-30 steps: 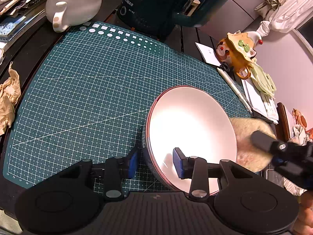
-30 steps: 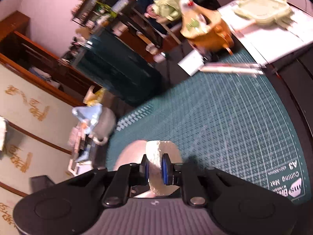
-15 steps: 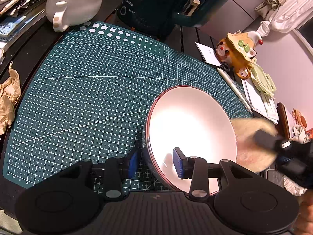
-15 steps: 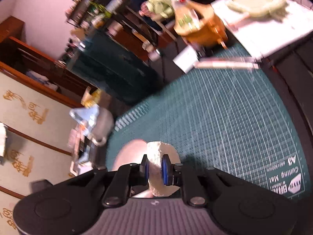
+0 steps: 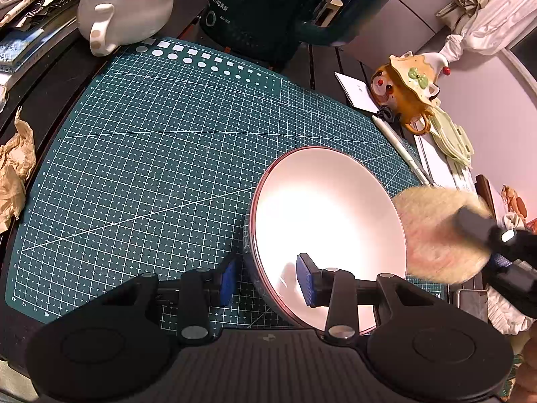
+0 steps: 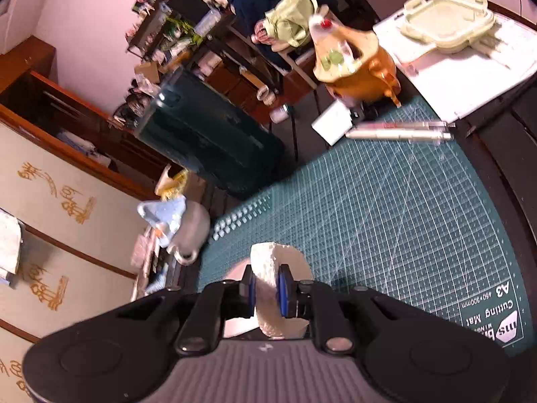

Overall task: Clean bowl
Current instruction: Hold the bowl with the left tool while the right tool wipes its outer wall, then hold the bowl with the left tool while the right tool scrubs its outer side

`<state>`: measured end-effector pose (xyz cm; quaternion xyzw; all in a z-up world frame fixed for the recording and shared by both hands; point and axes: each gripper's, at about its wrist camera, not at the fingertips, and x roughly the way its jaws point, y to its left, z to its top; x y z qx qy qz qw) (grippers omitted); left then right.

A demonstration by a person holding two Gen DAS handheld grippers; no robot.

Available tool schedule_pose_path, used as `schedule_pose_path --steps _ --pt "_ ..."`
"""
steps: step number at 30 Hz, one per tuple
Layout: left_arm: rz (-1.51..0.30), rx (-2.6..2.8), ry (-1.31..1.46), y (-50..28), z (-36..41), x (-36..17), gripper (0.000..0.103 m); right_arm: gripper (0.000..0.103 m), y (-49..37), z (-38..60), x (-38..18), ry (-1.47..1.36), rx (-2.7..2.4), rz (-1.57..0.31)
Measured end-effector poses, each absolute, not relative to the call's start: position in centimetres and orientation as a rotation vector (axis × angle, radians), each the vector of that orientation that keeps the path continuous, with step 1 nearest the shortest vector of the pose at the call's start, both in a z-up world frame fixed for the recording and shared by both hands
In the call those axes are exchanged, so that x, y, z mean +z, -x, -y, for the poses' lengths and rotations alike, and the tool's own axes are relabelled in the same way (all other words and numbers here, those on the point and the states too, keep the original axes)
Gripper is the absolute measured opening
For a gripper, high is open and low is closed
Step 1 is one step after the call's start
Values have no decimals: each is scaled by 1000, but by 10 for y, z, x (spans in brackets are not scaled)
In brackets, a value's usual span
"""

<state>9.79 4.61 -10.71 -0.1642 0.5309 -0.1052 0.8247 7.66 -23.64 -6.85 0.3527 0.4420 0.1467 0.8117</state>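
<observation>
A white bowl (image 5: pixel 322 215) with a dark red rim stands tilted on the green cutting mat (image 5: pixel 151 168). My left gripper (image 5: pixel 266 283) is shut on its near rim, one blue pad outside the wall and one inside. A round cream sponge (image 5: pixel 433 235) hovers just past the bowl's right rim, with my right gripper (image 5: pixel 470 226) shut on it. In the right wrist view the sponge (image 6: pixel 268 268) sits squeezed between the blue pads of the right gripper (image 6: pixel 265 290). A sliver of the bowl (image 6: pixel 235 327) shows behind the fingers.
A white teapot with a blue lid (image 5: pixel 124 10) and a dark green appliance (image 5: pixel 268 10) stand beyond the mat. An orange figurine teapot (image 5: pixel 406 97), a pen (image 5: pixel 399 144) and papers lie to the right. Crumpled brown paper (image 5: pixel 16 174) lies at the left edge.
The right gripper with the sponge has shifted slightly beside the bowl's right rim. The left gripper and the bowl have stayed put.
</observation>
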Motion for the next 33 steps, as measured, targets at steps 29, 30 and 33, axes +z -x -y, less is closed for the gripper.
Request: schedule_pose_path --steps 29,30,33 --pt "-1129 -220 430 -98 -52 -104 37 13 -75 241 -66 -768 333 -921" --pt "-1133 -222 431 -98 -52 -105 37 13 -77 241 -68 -769 332 -931" --pt "-1140 -226 428 -98 -50 -109 37 13 -77 242 -67 -775 319 -938"
